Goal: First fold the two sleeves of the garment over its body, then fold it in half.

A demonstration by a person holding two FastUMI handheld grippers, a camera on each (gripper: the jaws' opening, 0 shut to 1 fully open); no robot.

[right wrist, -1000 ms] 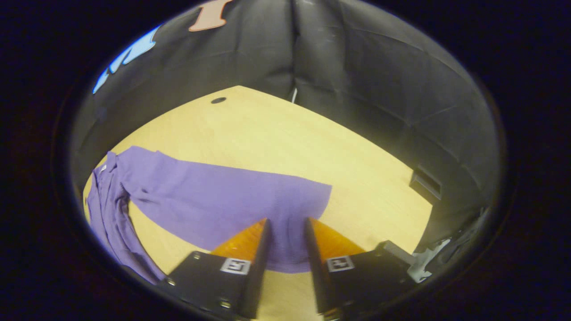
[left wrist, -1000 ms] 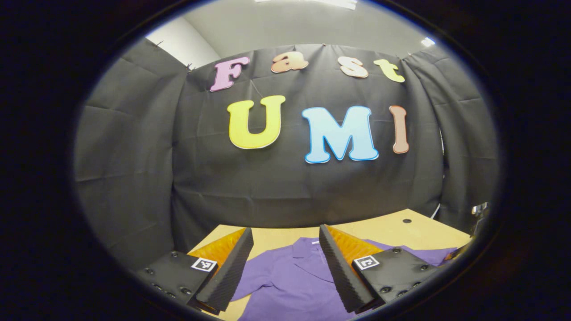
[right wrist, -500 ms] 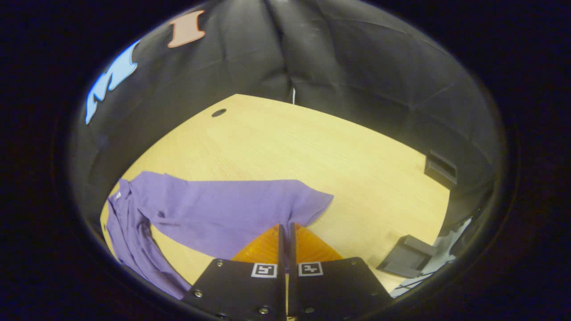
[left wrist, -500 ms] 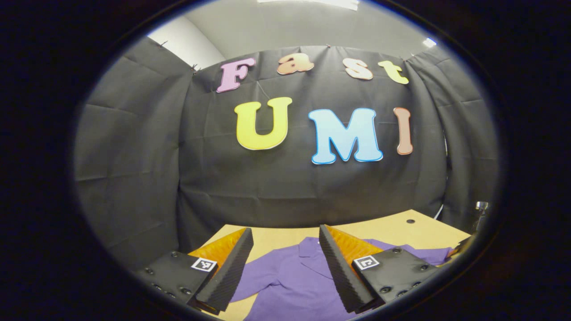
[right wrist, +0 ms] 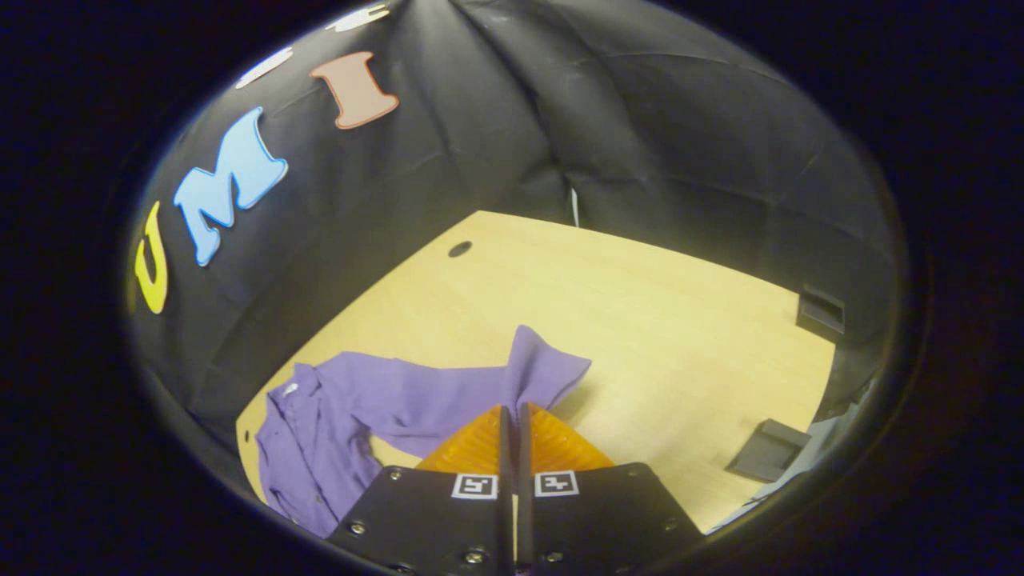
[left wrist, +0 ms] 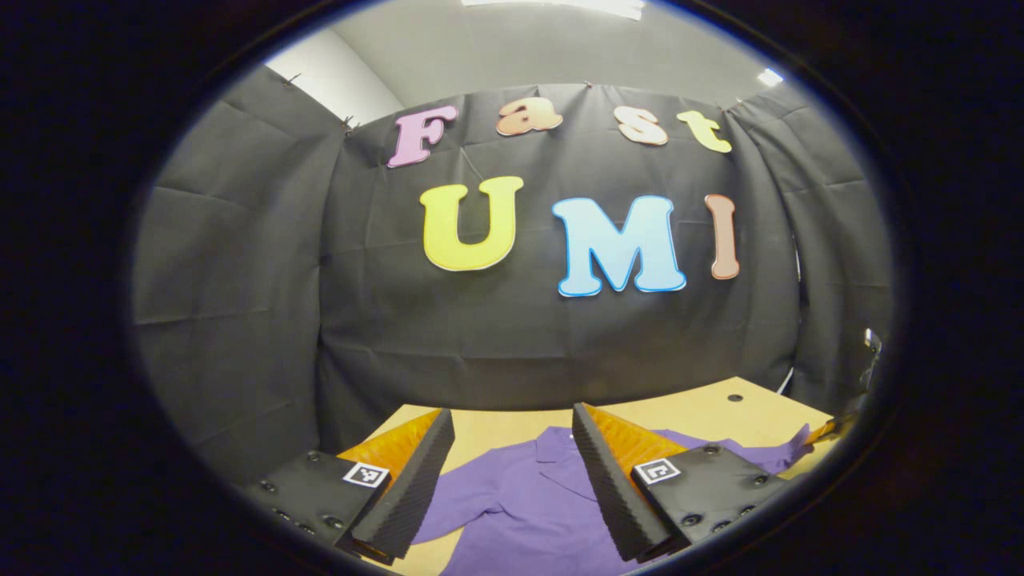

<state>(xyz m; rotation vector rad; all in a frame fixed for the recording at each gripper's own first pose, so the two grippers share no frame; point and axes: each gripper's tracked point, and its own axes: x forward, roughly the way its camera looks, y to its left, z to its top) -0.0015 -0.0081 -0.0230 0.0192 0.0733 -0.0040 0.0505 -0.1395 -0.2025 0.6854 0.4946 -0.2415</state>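
The right gripper [right wrist: 512,416] is pinching the purple polo shirt's sleeve [right wrist: 534,374], raising it off the wooden table [right wrist: 640,320] – the left gripper [left wrist: 512,448], fingers apart, is hovering at the collar's [left wrist: 552,452] six o'clock.

In your left gripper view the camera sits low and looks almost level at the booth's back wall, with the table [left wrist: 704,408] far down. Your right gripper view looks steeply down on the table [right wrist: 640,320] from near. Both share the purple garment [left wrist: 520,504] [right wrist: 384,400].
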